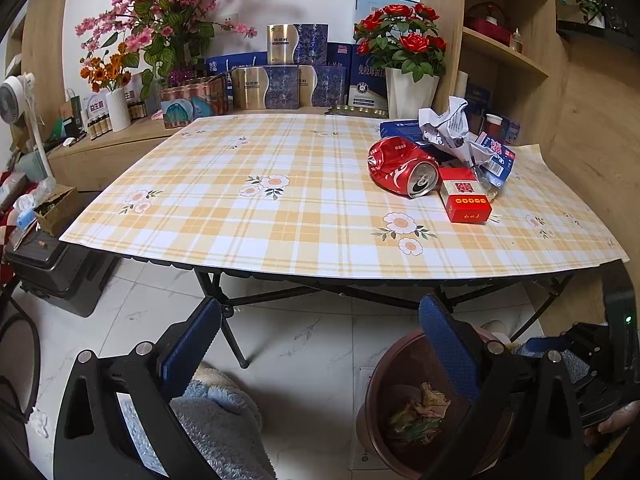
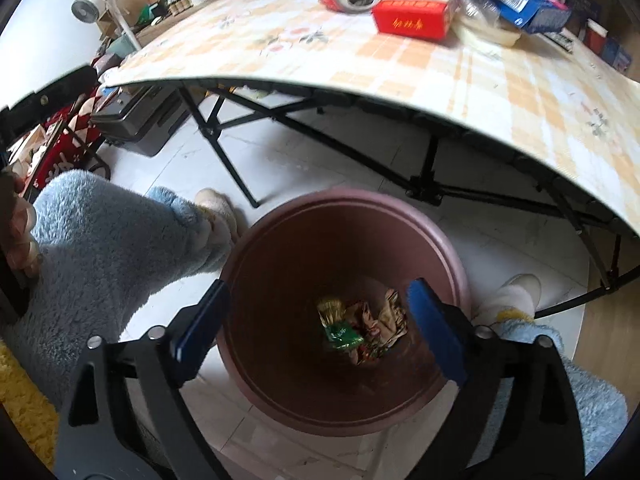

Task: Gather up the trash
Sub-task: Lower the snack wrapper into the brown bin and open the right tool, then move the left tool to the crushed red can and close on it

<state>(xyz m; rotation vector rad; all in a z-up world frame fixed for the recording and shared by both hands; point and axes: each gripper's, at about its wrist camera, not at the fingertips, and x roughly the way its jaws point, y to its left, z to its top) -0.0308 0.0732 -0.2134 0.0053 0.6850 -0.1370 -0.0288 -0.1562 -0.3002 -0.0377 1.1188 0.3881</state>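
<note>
A brown trash bin [image 2: 256,264] stands on the floor below the table's near edge, with crumpled wrappers [image 2: 360,328] lying at its bottom. My right gripper [image 2: 316,312] hangs open right over the bin's mouth, nothing between its blue pads. My left gripper [image 1: 320,332] is open and empty too, held in front of the table above the floor; the bin [image 1: 376,404] shows by its right finger. On the table's right side lie a crushed red can [image 1: 400,168], a red cigarette box [image 1: 464,196], crumpled white paper [image 1: 448,128] and a blue packet [image 1: 496,156].
The folding table [image 1: 240,208] carries a yellow checked cloth; boxes, flower vases and a shelf stand behind it. A person's fleece-clad legs and slippers [image 2: 216,208] flank the bin. A dark case [image 1: 52,268] and a fan [image 1: 16,100] sit at the left.
</note>
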